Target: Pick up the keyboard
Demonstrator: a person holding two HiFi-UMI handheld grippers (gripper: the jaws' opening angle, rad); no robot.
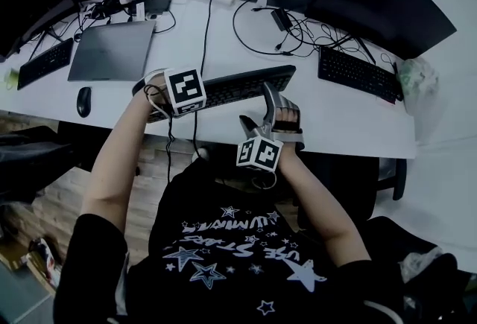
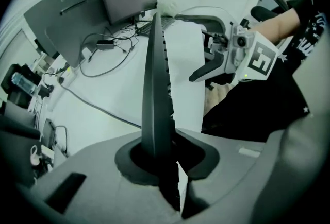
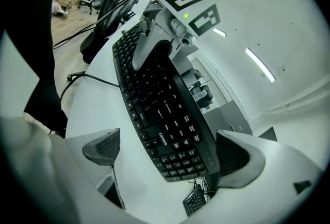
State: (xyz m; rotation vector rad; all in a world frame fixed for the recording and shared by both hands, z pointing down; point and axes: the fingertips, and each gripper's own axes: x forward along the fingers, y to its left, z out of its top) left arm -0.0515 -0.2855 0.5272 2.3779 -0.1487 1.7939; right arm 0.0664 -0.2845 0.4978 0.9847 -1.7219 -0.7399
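The person's black star-printed shirt (image 1: 231, 255) fills the bottom of the head view, with both bare forearms reaching up toward the middle of the frame. Just above them, at the lower middle of the white desk (image 1: 335, 125) and near its front edge, lies the long black plastic keyboard (image 1: 238, 86), set at a slant with its right end higher in the picture.

The left gripper (image 2: 160, 152) has its 2 jaws nearly together, pinching the left end of the keyboard. In the left gripper view the board stands edge-on, rising straight up the centre of the frame out of the narrow gap. The right gripper (image 3: 170, 148) is wide apart and has hold of nothing. In its view the number-pad end of the keyboard sits between the 2 ribbed pads, the right-hand pad close against the board's far edge and the left-hand pad well clear of the near edge.

The step in hand looks like the grasp itself, with 1 end secured and the other only straddled. Whether the board is already clear of the desk cannot be told for sure, though it seems tilted.

The next move calls for bringing the right jaws together across the keyboard's width, then raising both ends evenly. A 1-sided lift would let the long board twist in the left pinch. The cable running from behind it toward the top of the head view needs slack.
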